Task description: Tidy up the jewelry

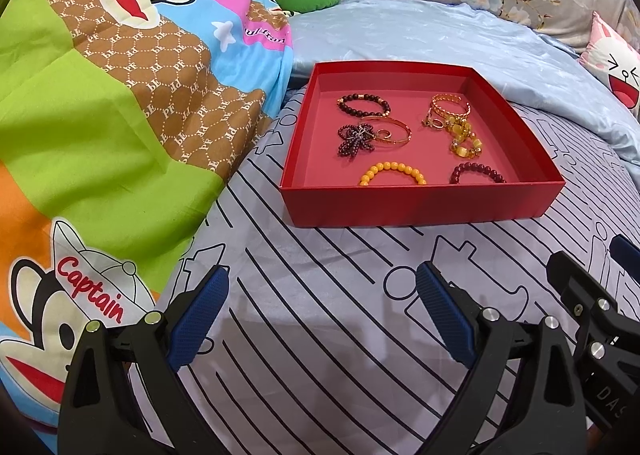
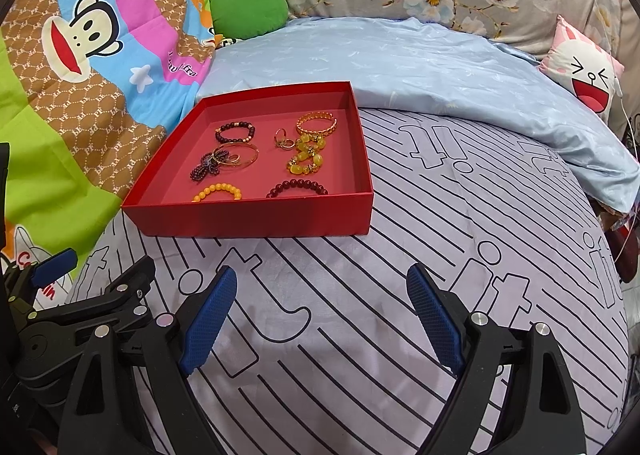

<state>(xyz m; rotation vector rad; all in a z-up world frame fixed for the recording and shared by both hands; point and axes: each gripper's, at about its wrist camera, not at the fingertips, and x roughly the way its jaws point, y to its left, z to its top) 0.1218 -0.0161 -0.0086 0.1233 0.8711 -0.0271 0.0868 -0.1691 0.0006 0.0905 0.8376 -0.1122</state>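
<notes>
A bed [image 2: 360, 335] with striped sheets held a red tray [image 2: 248, 215] of jewelry [image 2: 304, 159], already gathered, ahead of the left gripper [image 1: 320, 311] and right gripper [image 2: 320, 315]; both gaped wide, empty.

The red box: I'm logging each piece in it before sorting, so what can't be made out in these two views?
- Yellow bead bracelet and dark red bead bracelet: near halves hidden by the red box front wall, both views.
- Gold pile: pieces overlap, count unclear.
- Small gold rings: too small to identify.
- Right gripper: cut off by the left wrist view's edge.
</notes>
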